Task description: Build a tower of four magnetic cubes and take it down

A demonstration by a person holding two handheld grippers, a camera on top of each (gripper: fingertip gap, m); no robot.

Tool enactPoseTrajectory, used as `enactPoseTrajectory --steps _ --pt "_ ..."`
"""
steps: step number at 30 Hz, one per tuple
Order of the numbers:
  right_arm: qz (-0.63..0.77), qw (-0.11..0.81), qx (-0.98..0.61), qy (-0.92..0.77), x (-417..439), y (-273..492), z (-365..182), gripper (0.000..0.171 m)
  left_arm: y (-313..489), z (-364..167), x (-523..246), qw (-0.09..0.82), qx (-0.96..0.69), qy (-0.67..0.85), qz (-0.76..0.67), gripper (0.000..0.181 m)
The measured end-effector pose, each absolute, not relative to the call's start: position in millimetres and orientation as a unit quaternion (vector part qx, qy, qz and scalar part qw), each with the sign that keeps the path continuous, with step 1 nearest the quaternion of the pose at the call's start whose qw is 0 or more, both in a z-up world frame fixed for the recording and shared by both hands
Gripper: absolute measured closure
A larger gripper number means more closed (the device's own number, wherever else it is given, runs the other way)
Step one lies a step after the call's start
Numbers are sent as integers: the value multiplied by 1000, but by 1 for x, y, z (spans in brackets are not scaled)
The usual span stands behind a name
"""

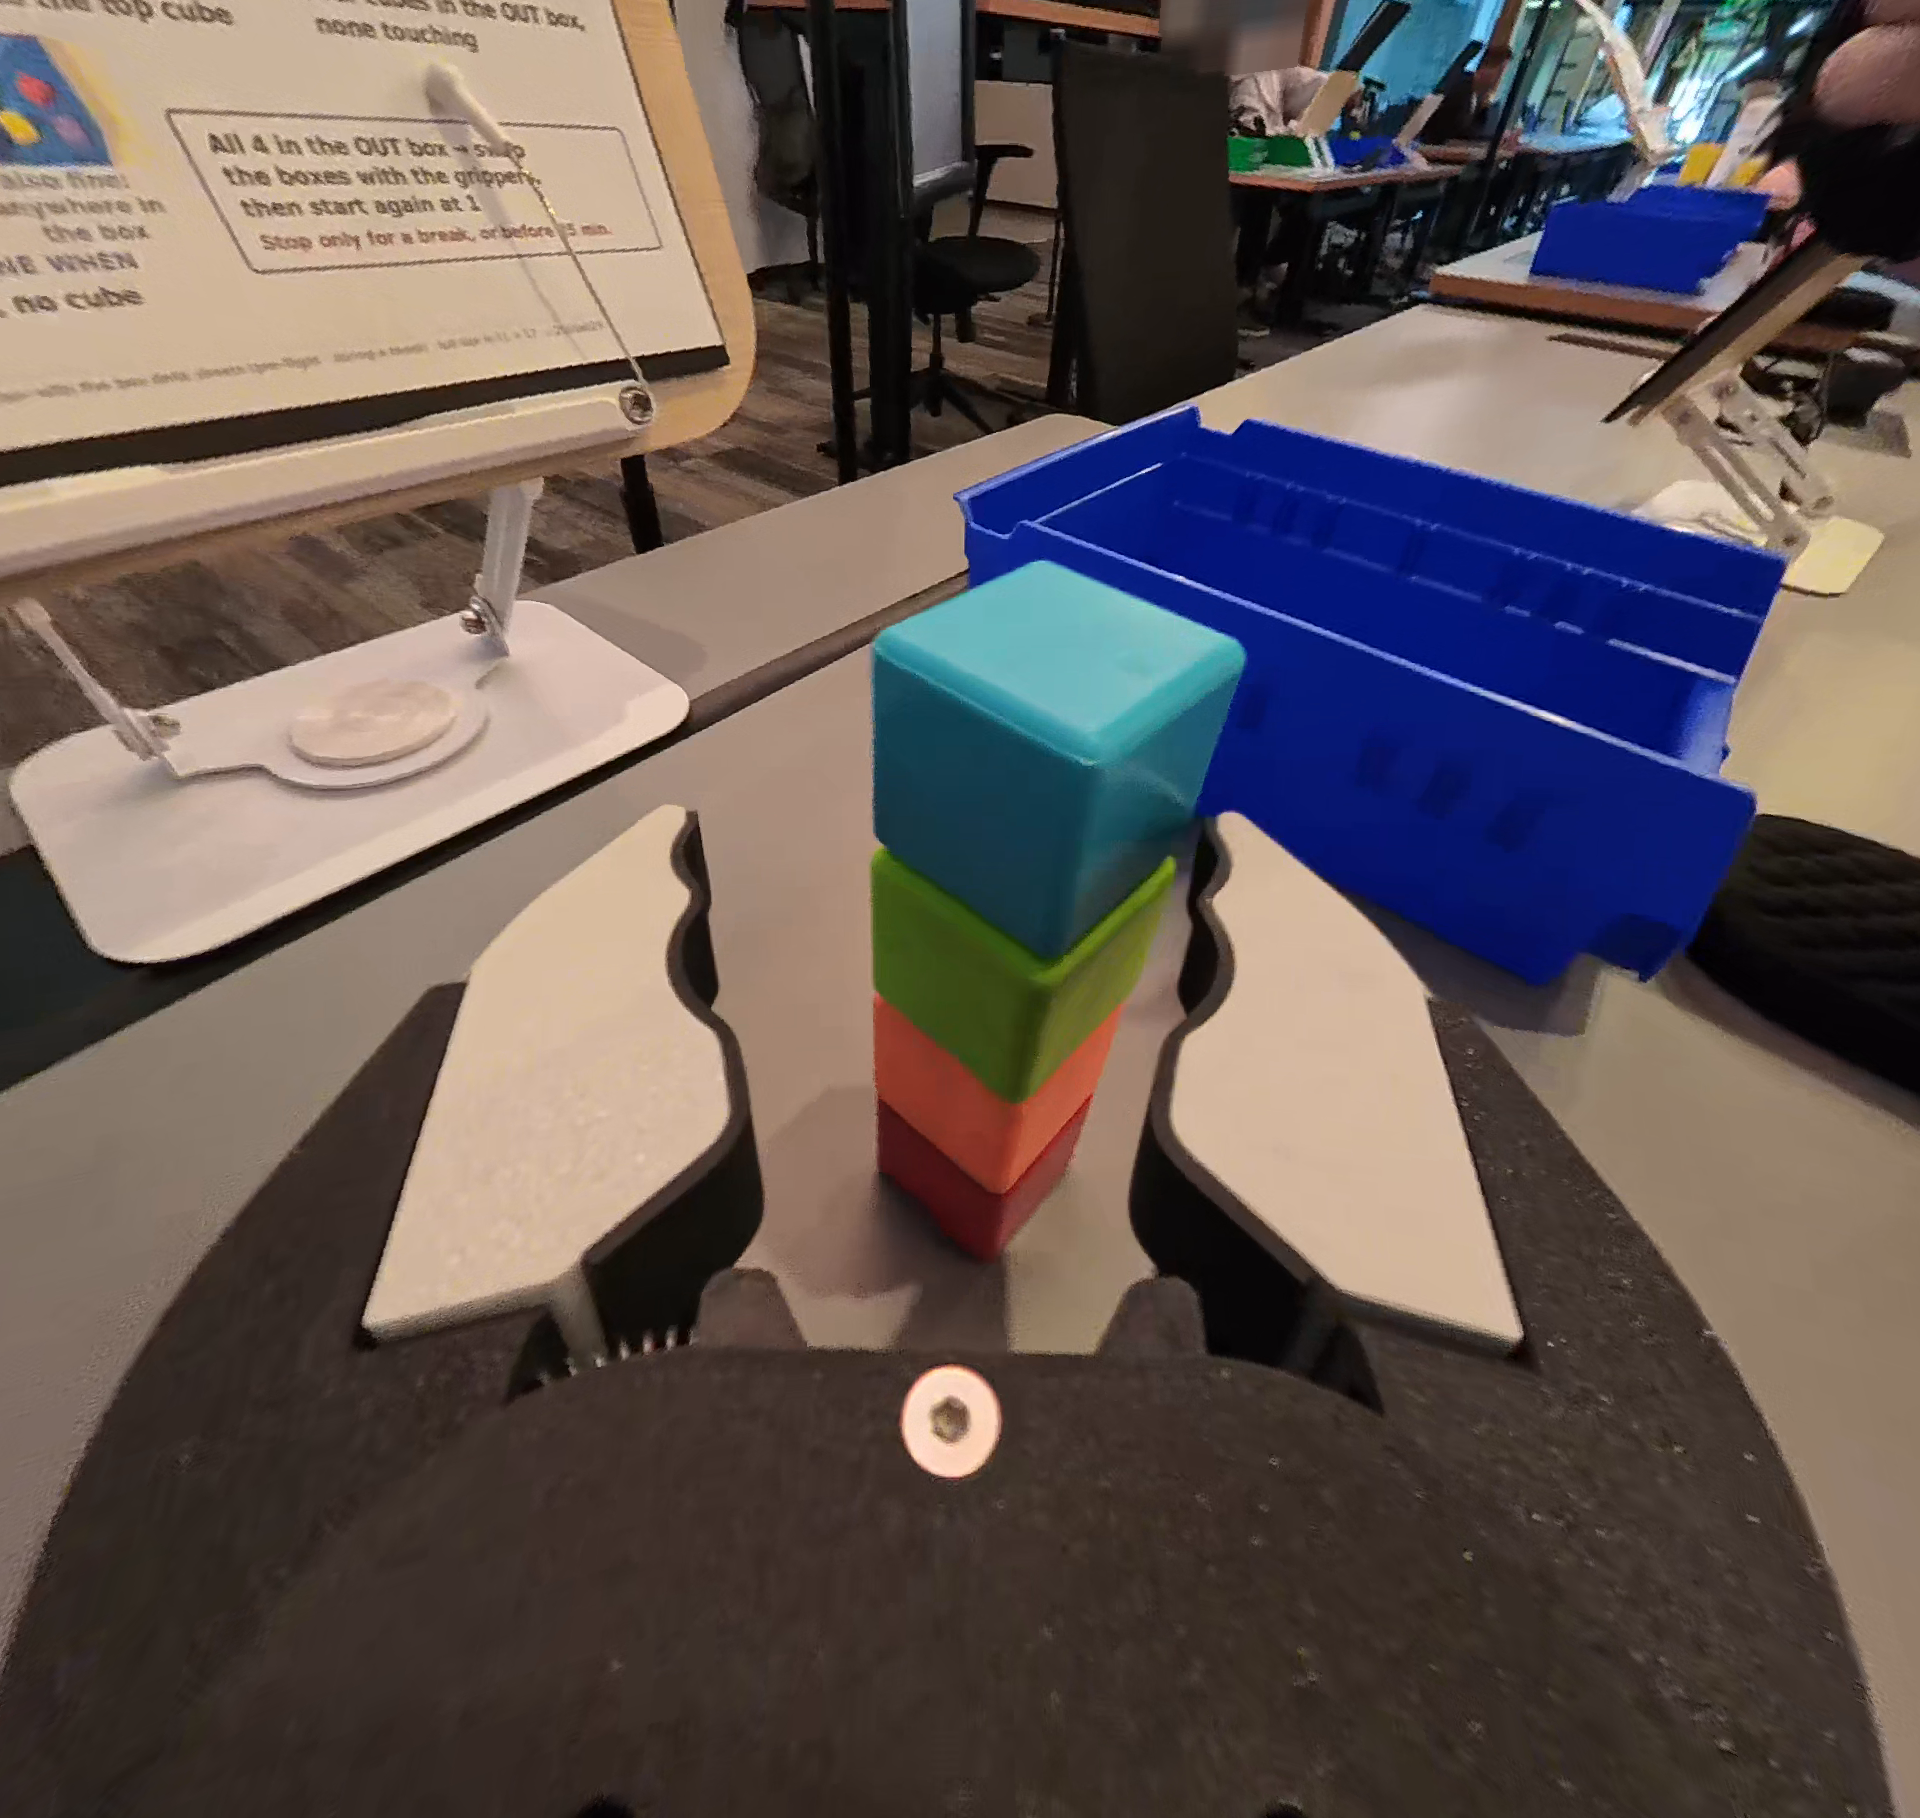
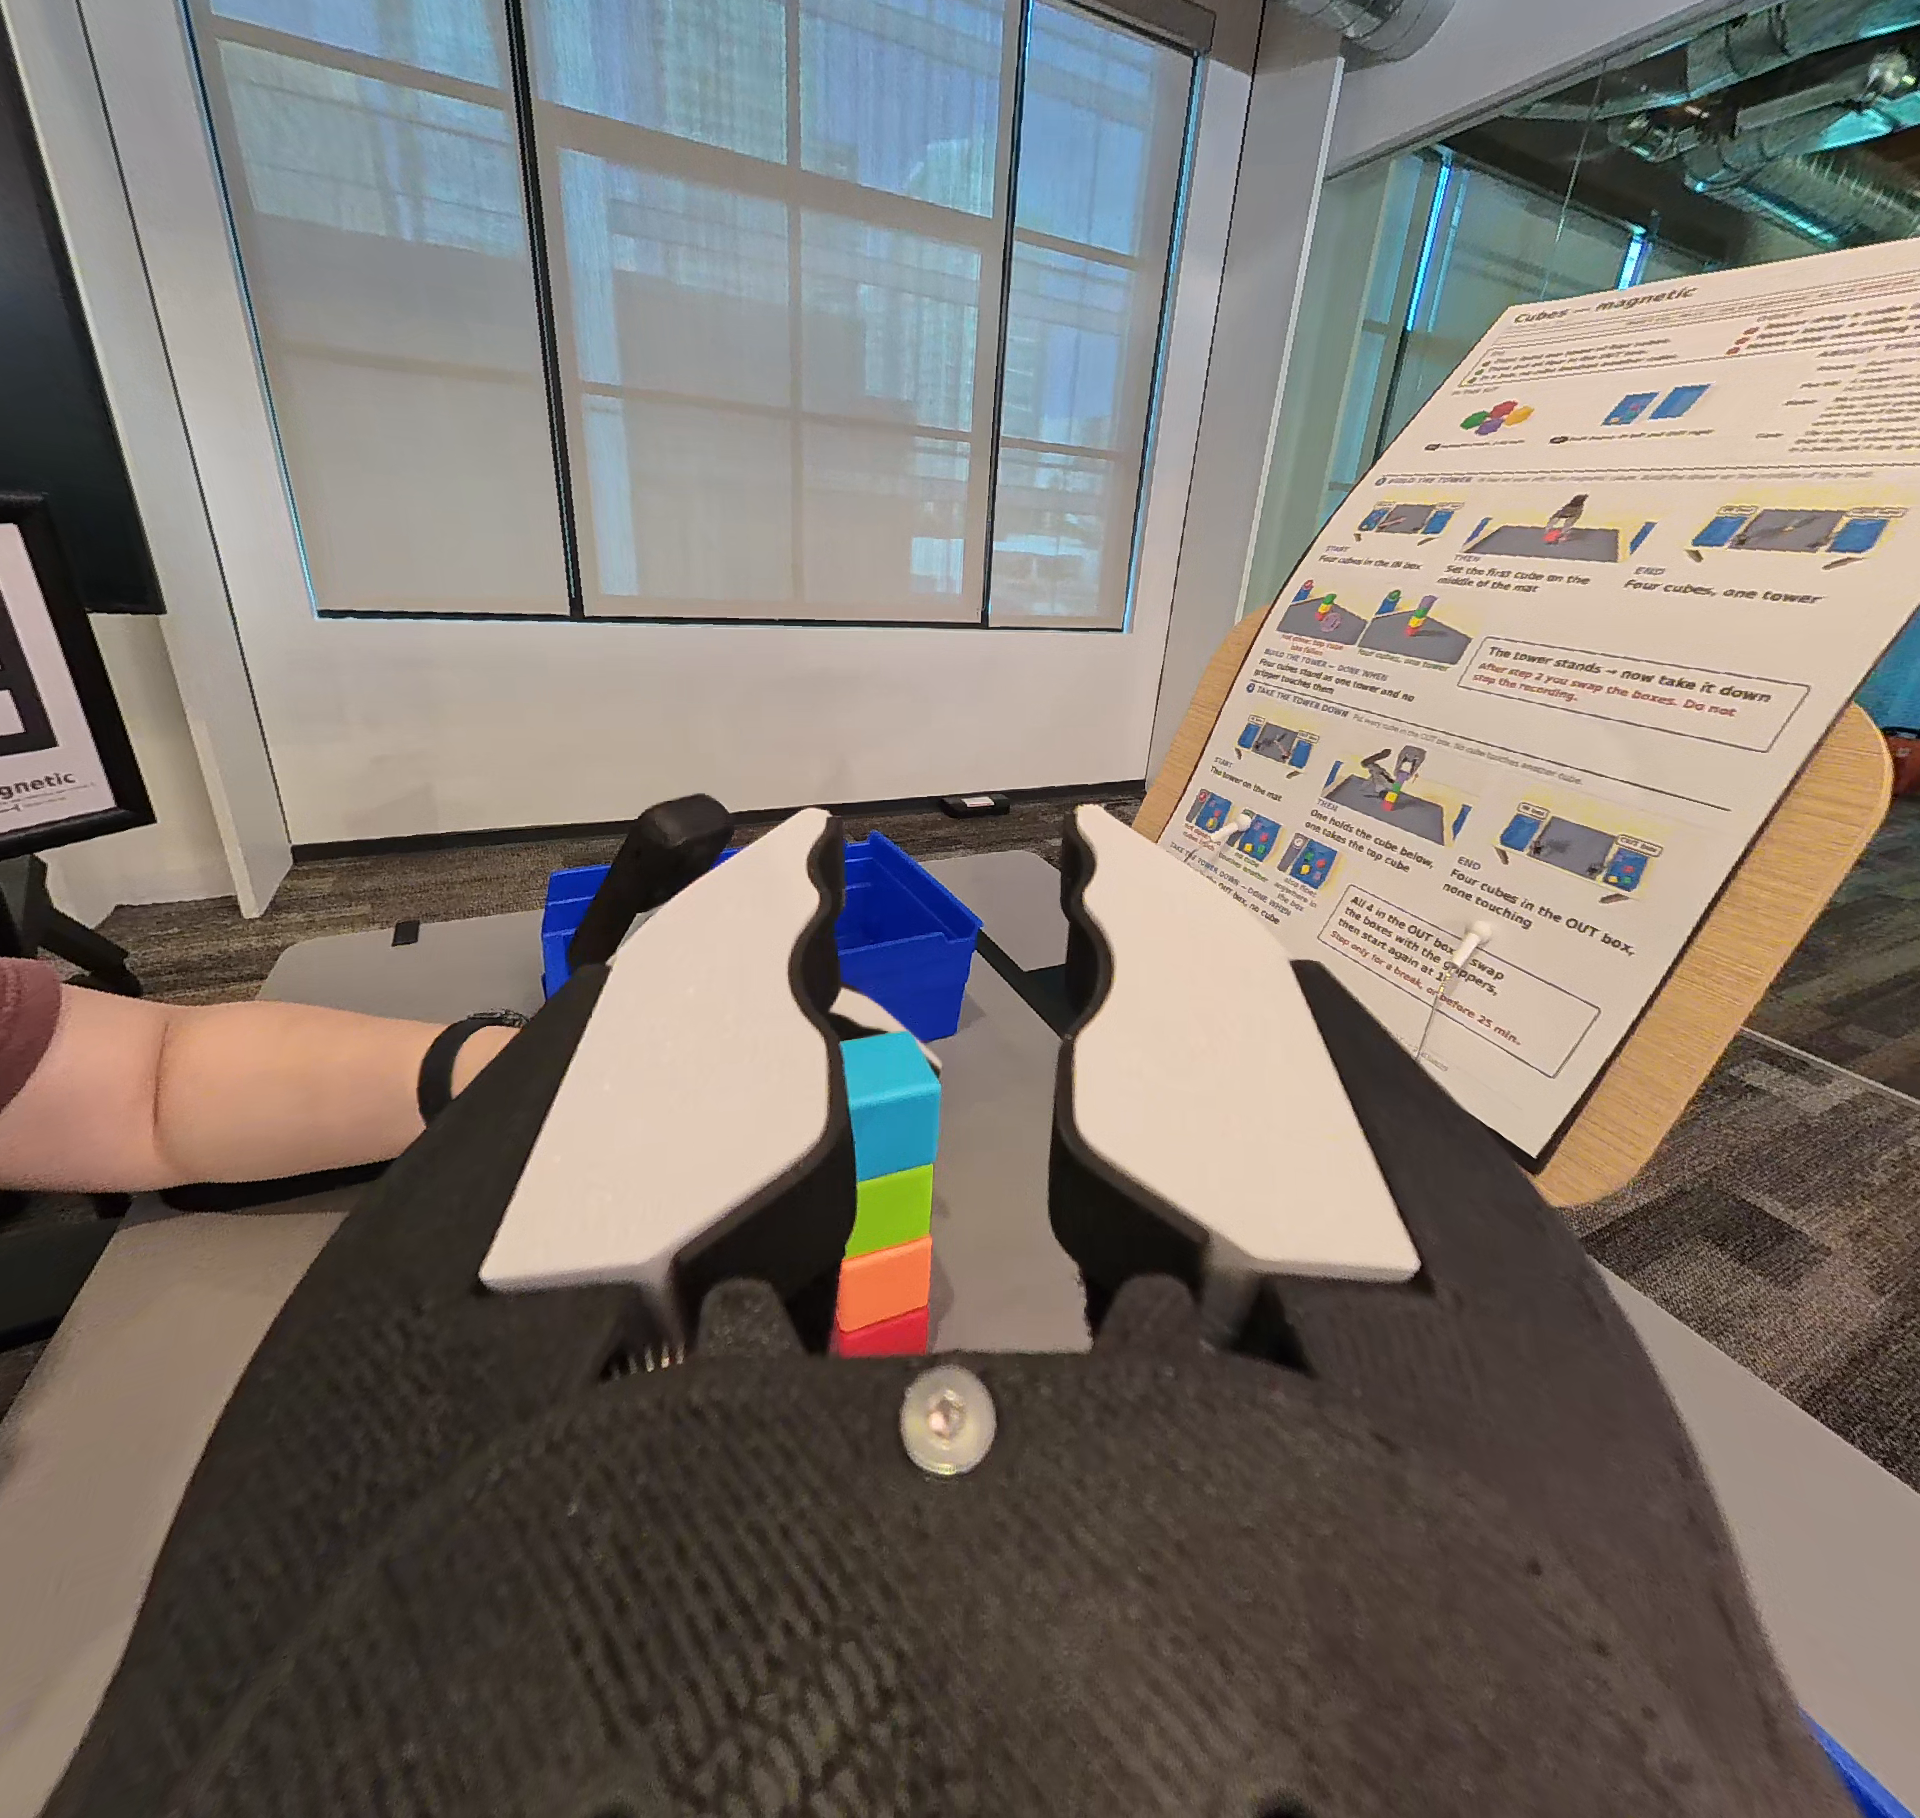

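A tower of four cubes stands on the dark grey mat (image 1: 800, 947): teal cube (image 1: 1029, 760) on top, then green cube (image 1: 997, 999), orange cube (image 1: 966, 1093) and red cube (image 1: 966, 1202) at the bottom. My left gripper (image 1: 948, 825) is open, with one jaw on each side of the tower's upper part and gaps to the cubes. My right gripper (image 2: 951, 821) is open and empty, farther back and higher. Between its jaws the tower shows again: teal cube (image 2: 894, 1098), green cube (image 2: 890, 1209), orange cube (image 2: 885, 1280), red cube (image 2: 883, 1337).
An empty blue box (image 1: 1455, 802) lies right behind the tower. A second blue box (image 2: 904, 937) stands beyond it in the right wrist view, beside a person's forearm (image 2: 208, 1082) and a black handle (image 2: 655, 875). An instruction board on a white stand (image 1: 343, 760) is at the left. Across from one pair of fingers to the other is roughly 25 cm.
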State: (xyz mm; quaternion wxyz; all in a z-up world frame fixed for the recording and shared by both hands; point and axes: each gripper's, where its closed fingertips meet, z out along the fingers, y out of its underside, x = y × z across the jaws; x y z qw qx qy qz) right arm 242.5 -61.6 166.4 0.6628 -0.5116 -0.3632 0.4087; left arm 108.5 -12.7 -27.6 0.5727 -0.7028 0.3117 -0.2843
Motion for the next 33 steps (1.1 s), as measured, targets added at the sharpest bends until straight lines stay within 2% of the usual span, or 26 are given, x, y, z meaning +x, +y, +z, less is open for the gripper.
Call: enactPoseTrajectory --steps 4,7,12,20,27,33 --pt "409 663 -512 -362 245 -61 167 130 -27 -33 127 546 -700 340 -311 85" --pt "410 664 -511 -361 247 -61 167 131 -22 -35 126 564 -693 336 -299 84" --pt "411 665 -510 -358 250 -61 168 131 -17 -39 119 590 -673 341 -289 94" --pt "400 651 -543 -348 238 -49 156 129 -21 -49 126 590 -675 336 -291 97" --pt "370 620 -595 -353 197 -32 123 119 -20 -55 127 598 -672 324 -292 103" --pt "365 546 -628 -417 141 -29 64 106 -17 -57 126 602 -668 319 -299 107"
